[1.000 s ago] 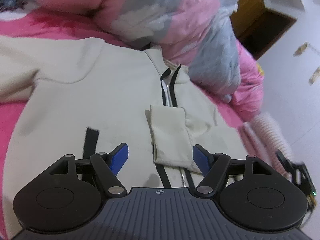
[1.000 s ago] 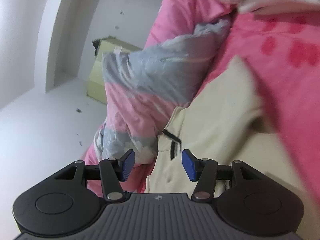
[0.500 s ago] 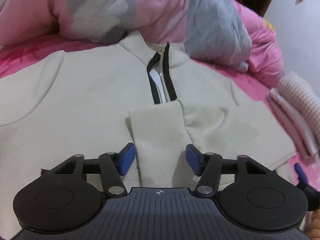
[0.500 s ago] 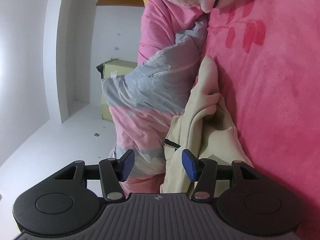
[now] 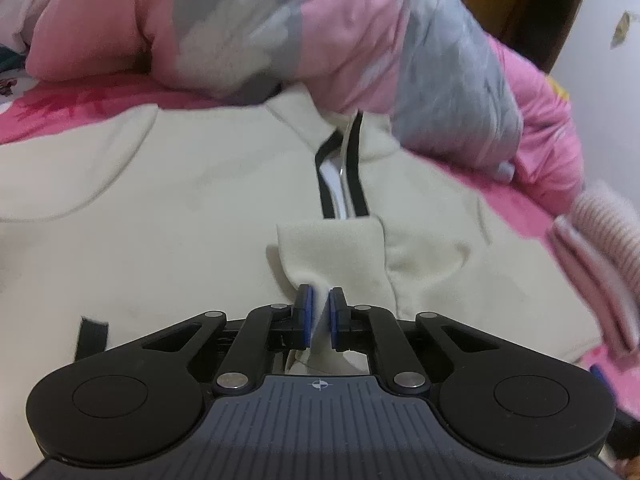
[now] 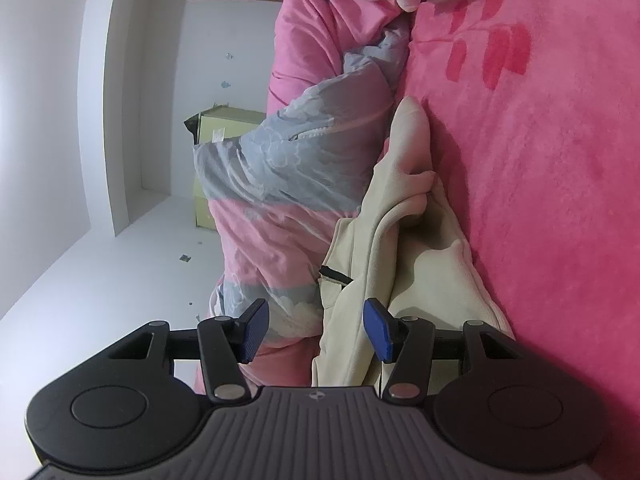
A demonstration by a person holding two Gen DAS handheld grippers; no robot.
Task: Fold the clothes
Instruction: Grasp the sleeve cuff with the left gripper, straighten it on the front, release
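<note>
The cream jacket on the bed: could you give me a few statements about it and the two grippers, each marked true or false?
1. The left gripper has its jaws pinched on the sleeve cuff. True.
2. The right gripper is clamped on the jacket. False: its jaws stand apart, holding nothing.
3. The jacket lies on a green sheet. False: the blanket is pink.
4. The zipper has black edging. True.
</note>
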